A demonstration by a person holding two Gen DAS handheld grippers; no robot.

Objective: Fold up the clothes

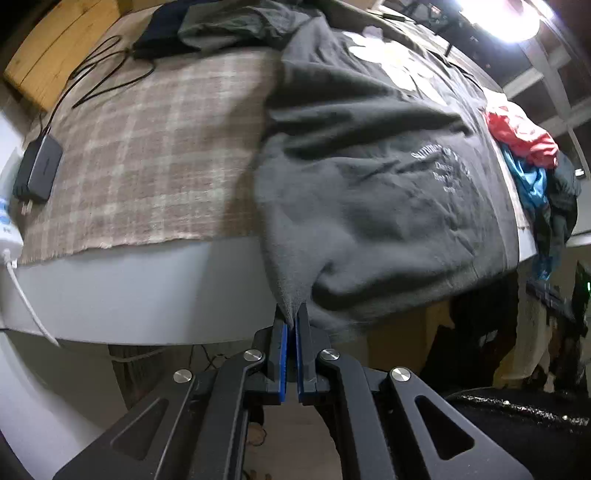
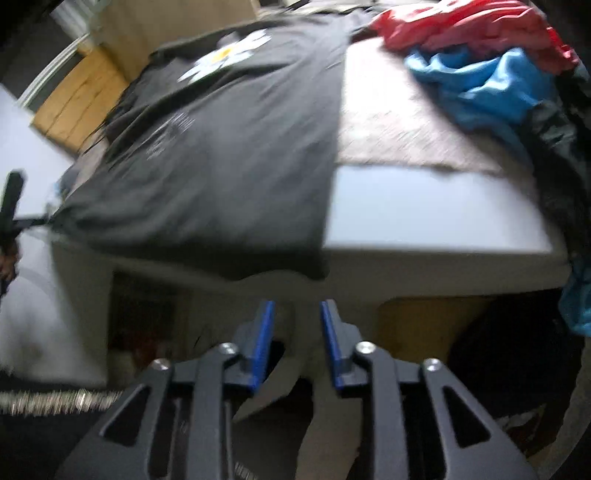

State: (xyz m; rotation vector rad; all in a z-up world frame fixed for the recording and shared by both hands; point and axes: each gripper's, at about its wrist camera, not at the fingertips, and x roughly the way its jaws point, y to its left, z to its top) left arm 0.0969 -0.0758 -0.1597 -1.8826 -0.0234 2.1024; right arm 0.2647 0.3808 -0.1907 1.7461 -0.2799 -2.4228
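A dark grey T-shirt with white lettering and a white daisy print lies spread on the table, its hem hanging over the front edge. My left gripper is shut on the shirt's near left hem corner, just off the table edge. In the right wrist view the same shirt covers the left half of the table. My right gripper is open and empty, below and in front of the shirt's near right hem corner, apart from it. The left gripper also shows in the right wrist view, at the far left.
A beige plaid cloth covers the white table. A black power adapter with cable lies at the left. A pile of red, blue and dark clothes sits at the right. More dark clothes lie at the back.
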